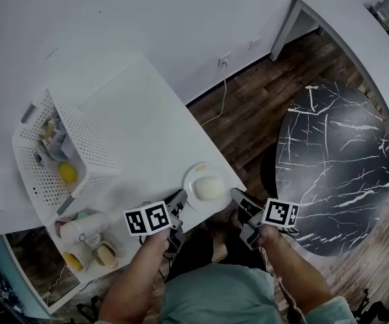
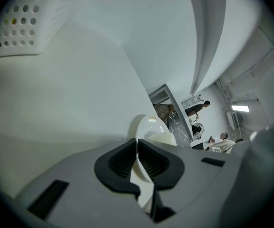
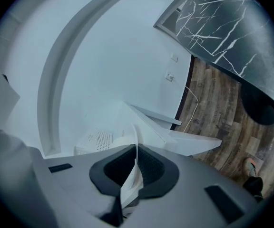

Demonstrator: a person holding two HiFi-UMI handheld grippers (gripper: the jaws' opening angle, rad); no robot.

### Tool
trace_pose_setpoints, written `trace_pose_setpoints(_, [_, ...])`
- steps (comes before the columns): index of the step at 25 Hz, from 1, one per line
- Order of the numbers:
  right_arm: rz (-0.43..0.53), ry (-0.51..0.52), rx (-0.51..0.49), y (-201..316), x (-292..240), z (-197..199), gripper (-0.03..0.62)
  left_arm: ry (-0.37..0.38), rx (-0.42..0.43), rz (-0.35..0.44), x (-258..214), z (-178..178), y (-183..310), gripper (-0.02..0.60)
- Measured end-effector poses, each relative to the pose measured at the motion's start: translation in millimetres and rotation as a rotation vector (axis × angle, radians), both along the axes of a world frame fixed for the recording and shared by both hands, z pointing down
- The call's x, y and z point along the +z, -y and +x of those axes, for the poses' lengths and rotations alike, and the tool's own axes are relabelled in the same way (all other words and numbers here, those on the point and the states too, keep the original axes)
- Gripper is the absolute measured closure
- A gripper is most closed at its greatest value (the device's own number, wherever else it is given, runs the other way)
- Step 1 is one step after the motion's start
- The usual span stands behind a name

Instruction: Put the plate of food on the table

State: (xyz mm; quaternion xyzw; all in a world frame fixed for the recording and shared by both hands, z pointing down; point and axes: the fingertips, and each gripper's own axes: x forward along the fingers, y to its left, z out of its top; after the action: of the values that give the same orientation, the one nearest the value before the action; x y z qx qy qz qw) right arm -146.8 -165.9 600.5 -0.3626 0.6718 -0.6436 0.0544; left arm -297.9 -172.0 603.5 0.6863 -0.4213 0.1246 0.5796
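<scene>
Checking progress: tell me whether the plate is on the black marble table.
No, the plate is at the white table's near corner, well apart from the black marble table.

The person is wearing a pale green shirt [image 1: 229, 294]. The left claw [image 1: 179, 200] and right claw [image 1: 238, 197] are carrying cubes [image 1: 147, 219] with black squares.

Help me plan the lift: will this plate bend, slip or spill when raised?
Probably stiff: the plate holds its shape with the left gripper and right gripper shut on its thin rim. Its smooth rim may slip. The rounded food could roll if it tilts.
</scene>
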Motion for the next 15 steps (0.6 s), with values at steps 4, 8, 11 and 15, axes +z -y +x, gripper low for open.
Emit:
trace_pose_setpoints(4, [0.011, -0.011, -0.008, 0.1, -0.3, -1.4, 0.576, -0.024, -0.016, -0.019, 1.5, -1.9, -6.0, 0.560])
trace_pose_setpoints(8, [0.018, -0.020, -0.013, -0.9, -0.6, -3.4, 0.576, 0.001, -0.038, -0.039, 2.1, -3.3, -6.4, 0.554])
trace_pose_setpoints(11, [0.017, -0.020, -0.013, -1.0, -0.8, -4.4, 0.576, 0.003, -0.044, -0.052, 3.0, -5.1, -6.3, 0.537])
trace_pose_setpoints(15, [0.014, -0.024, -0.016, -1.0, -0.7, -3.2, 0.576, -0.038, -0.026, -0.070, 4.9, 1.6, -6.1, 0.537])
